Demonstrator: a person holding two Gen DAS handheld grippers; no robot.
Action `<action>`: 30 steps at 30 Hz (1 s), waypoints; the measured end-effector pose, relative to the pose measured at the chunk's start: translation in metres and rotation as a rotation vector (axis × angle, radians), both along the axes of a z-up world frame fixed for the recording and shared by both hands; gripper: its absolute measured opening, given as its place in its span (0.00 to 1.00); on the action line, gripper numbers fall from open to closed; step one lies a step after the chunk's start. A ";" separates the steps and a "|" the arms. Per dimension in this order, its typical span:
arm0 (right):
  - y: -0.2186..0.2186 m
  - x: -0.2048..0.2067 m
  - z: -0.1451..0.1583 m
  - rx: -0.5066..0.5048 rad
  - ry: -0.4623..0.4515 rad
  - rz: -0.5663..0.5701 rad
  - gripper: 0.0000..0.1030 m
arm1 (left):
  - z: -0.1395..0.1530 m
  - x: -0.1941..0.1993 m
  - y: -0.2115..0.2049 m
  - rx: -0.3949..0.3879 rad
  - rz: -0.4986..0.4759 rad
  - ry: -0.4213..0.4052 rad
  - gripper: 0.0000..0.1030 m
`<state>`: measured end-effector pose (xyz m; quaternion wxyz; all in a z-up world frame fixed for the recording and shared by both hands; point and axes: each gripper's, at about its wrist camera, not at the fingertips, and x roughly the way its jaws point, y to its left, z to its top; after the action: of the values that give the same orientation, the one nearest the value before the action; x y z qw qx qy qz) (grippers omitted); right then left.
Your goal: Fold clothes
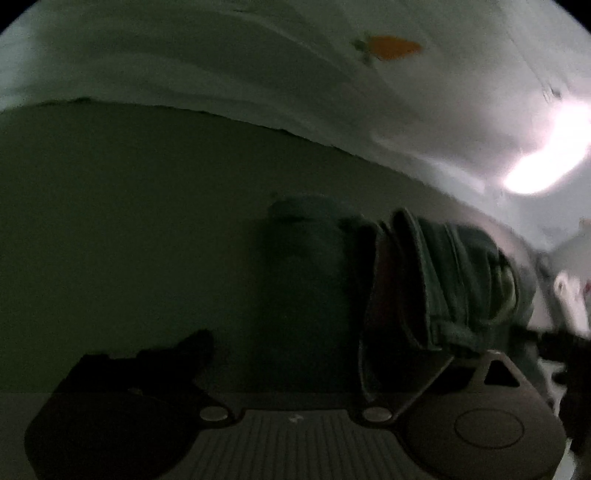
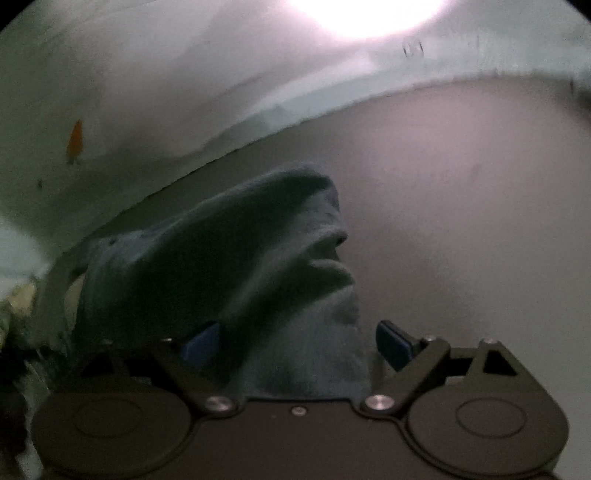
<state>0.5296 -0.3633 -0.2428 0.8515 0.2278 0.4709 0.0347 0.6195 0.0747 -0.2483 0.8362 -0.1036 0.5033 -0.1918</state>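
Left tongs [image 1: 295,354]: standing wide apart in a very dark view, pressing on nothing; the right-hand finger [image 1: 402,354] is lying against the folded edges of the garment, the left-hand finger [image 1: 184,350] is hanging over bare surface.

Right tongs [image 2: 295,345]: the two blue pads [image 2: 393,345] are sitting on either side of a hanging swag of cloth; the near pad is half buried in it, the far pad looks just clear of it, so I cannot tell whether it is truly gripping.

Garment [image 2: 229,258]: dark teal, soft and thick; in the right wrist view it is draping up from the tongs in a loose hump, and in the left wrist view its stacked layers [image 1: 443,273] are bunching just right of the open tongs.

Tabletop [image 2: 461,203]: plain brownish surface lying under the cloth, mostly bare on the far side.

Surroundings: pale sheeting [image 1: 221,66] with an orange carrot print [image 1: 395,46] is running behind the tabletop edge; a bright light glare [image 2: 365,14] is washing out the top of the right wrist view.

Risk, slipping: if the right pads are only resting beside the cloth, any lift is likely leaving the garment behind or dropping it.

Risk, unfolding: with the left tongs free, the bunched layers could be sliding apart and spoiling the fold.

Risk, misgrasp: in light this poor, a closing left grasp could be catching one layer only.
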 end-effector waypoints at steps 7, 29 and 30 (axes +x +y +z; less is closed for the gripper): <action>0.003 -0.012 0.001 0.162 -0.046 -0.083 0.28 | 0.003 -0.021 -0.011 -0.062 0.081 -0.033 0.10; 0.008 -0.293 0.082 0.936 -0.414 -0.512 0.13 | 0.155 -0.201 -0.090 -0.314 -0.174 -0.337 0.07; 0.005 -0.307 0.087 0.939 -0.439 -0.524 0.13 | 0.159 -0.206 -0.101 -0.329 -0.195 -0.355 0.07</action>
<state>0.2223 -0.3586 -0.1561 0.7170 0.6776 0.1455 0.0743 0.4135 -0.0261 -0.0891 0.8609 -0.1537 0.3181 -0.3661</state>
